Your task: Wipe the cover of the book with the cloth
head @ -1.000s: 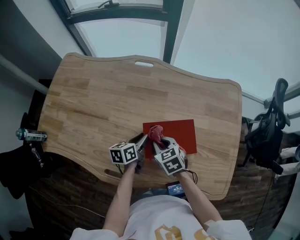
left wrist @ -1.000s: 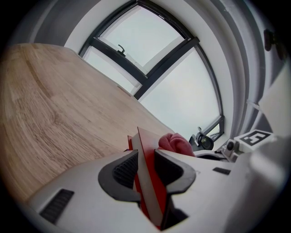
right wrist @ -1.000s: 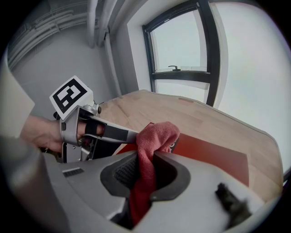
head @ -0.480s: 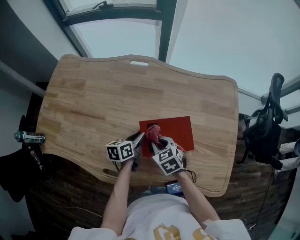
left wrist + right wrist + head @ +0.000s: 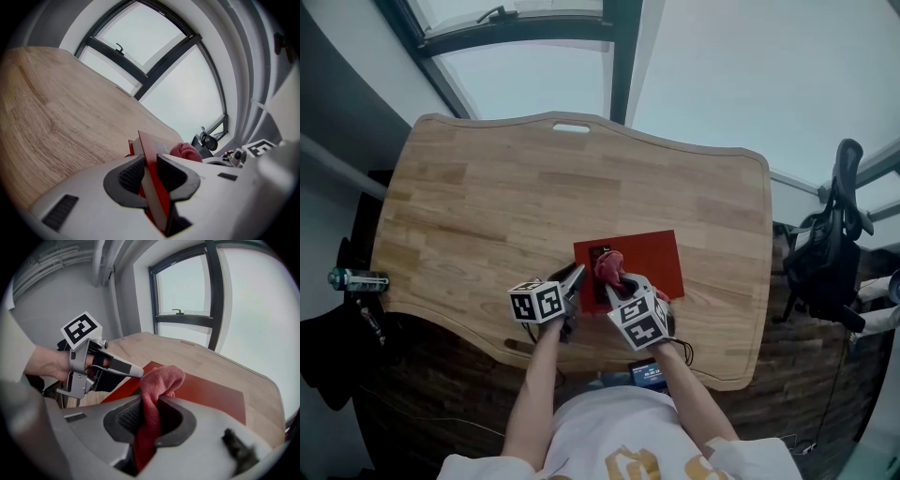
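Resting on wooden table [image 5: 478, 206], red book [image 5: 654, 258]; window [image 5: 183, 287] beyond.

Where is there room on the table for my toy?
Bare table left of the book and beyond it, up to the handle slot; a strip on its right too. Crowded at the front: left gripper, jaws just closing on the cover, right gripper holding the cloth.

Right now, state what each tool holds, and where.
Left tool, jaws just closing, pinches the book by its left edge. Right tool clamps the cloth mid-length, its top bunching out.
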Motion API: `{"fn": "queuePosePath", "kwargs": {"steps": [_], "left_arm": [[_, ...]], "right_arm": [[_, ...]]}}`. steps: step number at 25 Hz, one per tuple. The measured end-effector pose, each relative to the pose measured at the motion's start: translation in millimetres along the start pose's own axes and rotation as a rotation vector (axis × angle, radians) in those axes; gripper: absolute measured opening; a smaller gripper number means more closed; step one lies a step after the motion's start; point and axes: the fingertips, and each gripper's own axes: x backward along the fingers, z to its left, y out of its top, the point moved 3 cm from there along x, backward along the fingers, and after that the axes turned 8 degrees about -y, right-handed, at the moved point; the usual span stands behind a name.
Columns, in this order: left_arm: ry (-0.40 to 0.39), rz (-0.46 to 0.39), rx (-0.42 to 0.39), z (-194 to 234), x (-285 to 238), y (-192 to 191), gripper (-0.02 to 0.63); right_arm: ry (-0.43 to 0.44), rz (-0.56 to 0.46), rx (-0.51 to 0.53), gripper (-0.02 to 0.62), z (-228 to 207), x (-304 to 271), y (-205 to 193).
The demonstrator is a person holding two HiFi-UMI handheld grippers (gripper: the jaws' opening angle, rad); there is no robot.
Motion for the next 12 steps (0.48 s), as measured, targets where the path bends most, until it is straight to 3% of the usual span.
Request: {"fn": "queuePosePath", "kwargs": {"steps": [12], "left_arm": [[-0.005, 0.004, -0.008, 0, 0, -1, 0.089]], "right_arm": [[-0.037, 0.002, -0.072, 0.070, -21, 10, -16]]}}
